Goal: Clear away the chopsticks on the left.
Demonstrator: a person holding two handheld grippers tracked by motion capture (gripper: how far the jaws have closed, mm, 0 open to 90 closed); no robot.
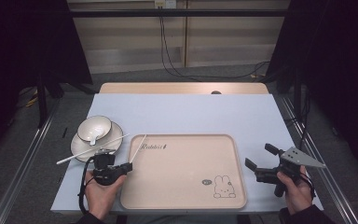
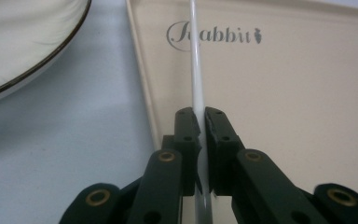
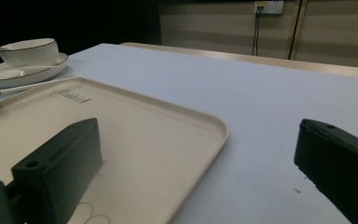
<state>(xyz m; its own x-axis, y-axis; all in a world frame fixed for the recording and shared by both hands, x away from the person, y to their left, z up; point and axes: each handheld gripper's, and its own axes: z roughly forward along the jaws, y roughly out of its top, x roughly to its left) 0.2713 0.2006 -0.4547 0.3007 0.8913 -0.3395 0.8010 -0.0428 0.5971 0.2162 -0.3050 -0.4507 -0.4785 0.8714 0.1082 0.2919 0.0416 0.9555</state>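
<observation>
Left gripper (image 1: 131, 166) clamped on slim white plastic chopstick (image 1: 139, 146) over near-left rim of beige rectangular tray (image 1: 223, 140). Right gripper (image 1: 259, 156) open, idle at right. Risk: thin round shaft pivoting or slipping between pads, dropping outside tray.

The pale table (image 1: 205, 112) carries a tray (image 1: 186, 196) and a plate (image 1: 81, 151).

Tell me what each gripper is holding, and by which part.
The left gripper is shut on a white chopstick, gripping it near its lower end over the tray's left edge. The right gripper stands open, holding nothing.
</observation>
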